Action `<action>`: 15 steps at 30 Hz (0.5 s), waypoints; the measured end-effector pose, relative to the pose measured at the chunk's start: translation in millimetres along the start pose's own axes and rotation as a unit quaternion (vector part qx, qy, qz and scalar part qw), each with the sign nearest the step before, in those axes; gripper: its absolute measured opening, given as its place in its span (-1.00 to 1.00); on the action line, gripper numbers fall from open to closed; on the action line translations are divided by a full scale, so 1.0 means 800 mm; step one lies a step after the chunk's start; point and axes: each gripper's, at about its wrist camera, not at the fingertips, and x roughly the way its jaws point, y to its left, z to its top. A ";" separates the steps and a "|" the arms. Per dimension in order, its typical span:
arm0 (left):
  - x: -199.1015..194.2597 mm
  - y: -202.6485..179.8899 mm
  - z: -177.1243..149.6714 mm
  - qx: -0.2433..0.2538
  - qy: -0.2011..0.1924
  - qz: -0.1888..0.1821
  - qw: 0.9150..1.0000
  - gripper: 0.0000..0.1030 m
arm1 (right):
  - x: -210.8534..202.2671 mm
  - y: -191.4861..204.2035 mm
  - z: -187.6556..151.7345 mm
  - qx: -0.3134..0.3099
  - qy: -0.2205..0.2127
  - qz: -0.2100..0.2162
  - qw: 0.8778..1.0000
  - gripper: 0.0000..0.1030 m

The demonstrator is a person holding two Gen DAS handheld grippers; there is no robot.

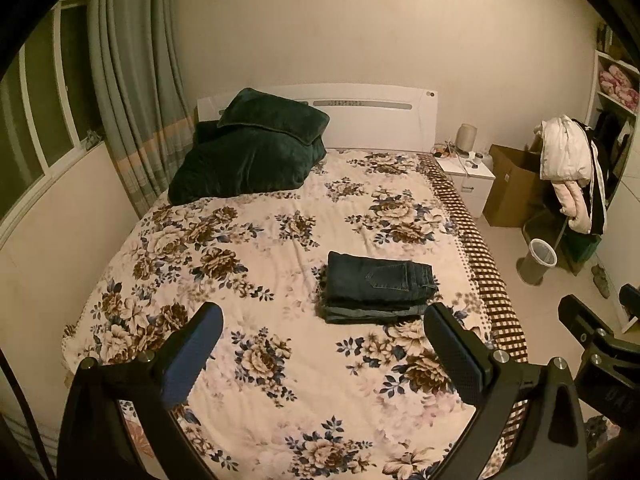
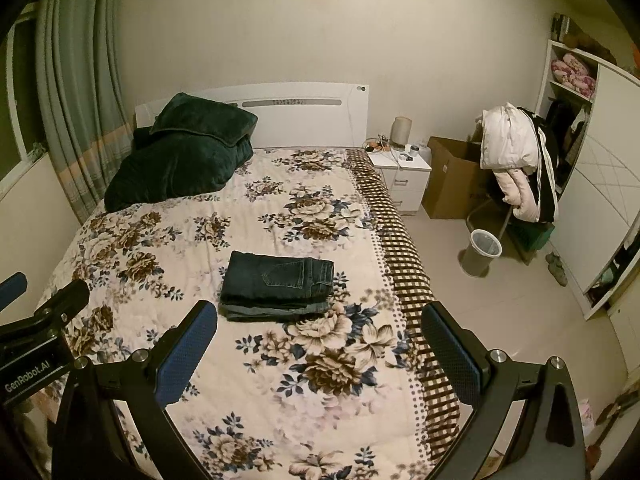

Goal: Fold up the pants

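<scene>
Denim pants (image 1: 378,286) lie folded in a neat stack on the floral bed (image 1: 248,248), toward its right edge, nearer the foot than the headboard. Left tongs (image 1: 322,354) spread wide, empty — raised over the foot of the bed. Right tongs (image 2: 318,350) likewise spread, gripping nothing — apart from the pants.

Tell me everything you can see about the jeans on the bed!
The jeans are dark blue denim, folded into a neat, flat rectangular stack of several layers. A back pocket with stitching shows on top, and paler denim peeks out along the bottom edge. They lie on the flowery bedspread, toward the checked border side. Nothing else touches them; both grippers are apart from them.
</scene>
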 end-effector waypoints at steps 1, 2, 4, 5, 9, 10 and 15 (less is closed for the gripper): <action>0.000 0.000 -0.001 0.000 0.000 -0.001 1.000 0.99 | 0.001 0.001 0.000 0.000 -0.001 0.001 1.000 1.00; 0.000 0.000 -0.001 0.000 0.001 -0.002 1.000 0.99 | -0.001 -0.001 -0.001 0.002 0.001 0.002 1.000 1.00; 0.000 0.001 -0.001 0.001 -0.001 0.000 1.000 0.99 | -0.003 0.001 -0.001 0.002 0.000 0.001 1.000 1.00; -0.002 -0.001 0.000 0.001 -0.001 0.001 1.000 0.99 | -0.003 0.001 -0.001 0.003 -0.001 0.001 1.000 1.00; -0.008 -0.005 0.004 0.000 -0.005 0.005 1.000 1.00 | -0.002 0.001 0.001 0.003 -0.002 0.003 1.000 1.00; -0.010 -0.006 0.003 0.000 -0.006 0.006 1.000 0.99 | -0.004 0.000 0.002 0.004 -0.002 0.004 1.000 1.00; -0.015 -0.008 0.004 -0.001 -0.007 0.009 1.000 0.99 | -0.006 -0.001 0.000 0.005 -0.003 0.003 1.000 1.00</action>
